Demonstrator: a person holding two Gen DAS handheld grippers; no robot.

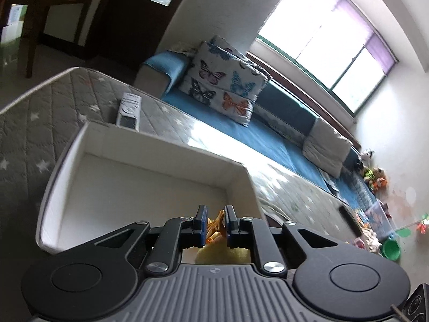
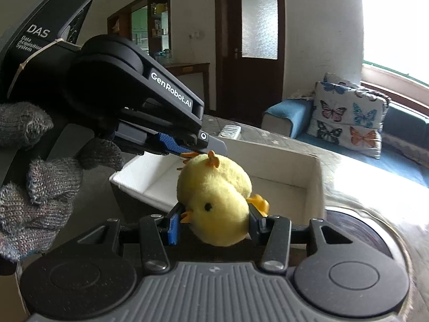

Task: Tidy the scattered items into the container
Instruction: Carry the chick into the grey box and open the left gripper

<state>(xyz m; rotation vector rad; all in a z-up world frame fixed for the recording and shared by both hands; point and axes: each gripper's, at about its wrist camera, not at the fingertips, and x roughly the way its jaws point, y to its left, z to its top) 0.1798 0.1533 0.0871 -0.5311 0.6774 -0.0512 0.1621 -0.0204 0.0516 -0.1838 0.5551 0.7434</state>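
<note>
Both grippers hanging onto one plush chick

We're squeezing the yellow chick (image 2: pixel 217 201) round its soft body in the right gripper (image 2: pixel 214 224), while the left gripper (image 2: pixel 199 153) is pinching its orange foot (image 1: pixel 214 228). It's looking light and squishy, hovering above the white container (image 1: pixel 150 185).

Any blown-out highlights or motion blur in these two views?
Left wrist: window blown out, glare on the mat, white container rim smeared. Right wrist: window overexposed, tabletop at right washed out, plush chick sharp.
</note>
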